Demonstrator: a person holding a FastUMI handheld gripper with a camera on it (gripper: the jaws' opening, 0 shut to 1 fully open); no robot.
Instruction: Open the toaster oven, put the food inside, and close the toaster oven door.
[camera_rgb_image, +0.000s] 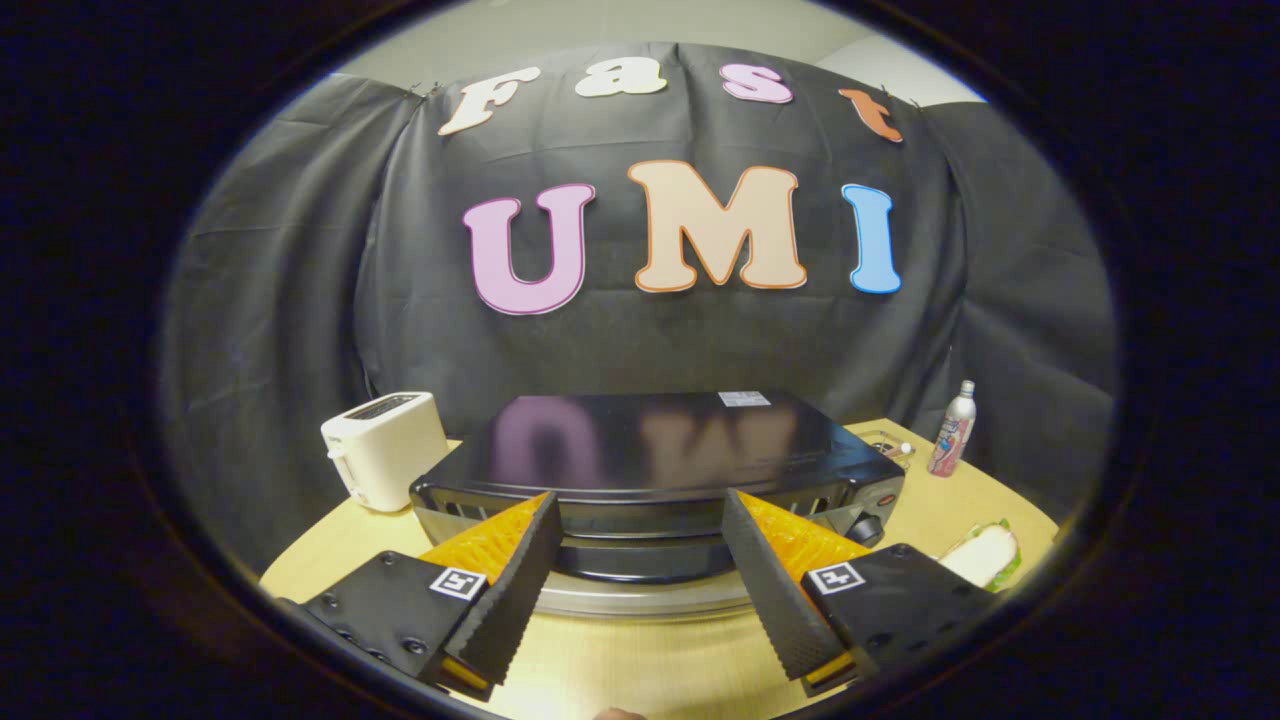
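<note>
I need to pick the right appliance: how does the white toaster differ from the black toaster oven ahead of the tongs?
The toaster is white, small and upright, with slots on top; the toaster oven is black, wide and low, with a glossy flat top. The toaster stands off beside the toaster oven; the toaster oven sits just ahead of the open tongs, its front between the fingers. The toaster oven has a knob at its front corner. Both rest on the wooden table.
</note>
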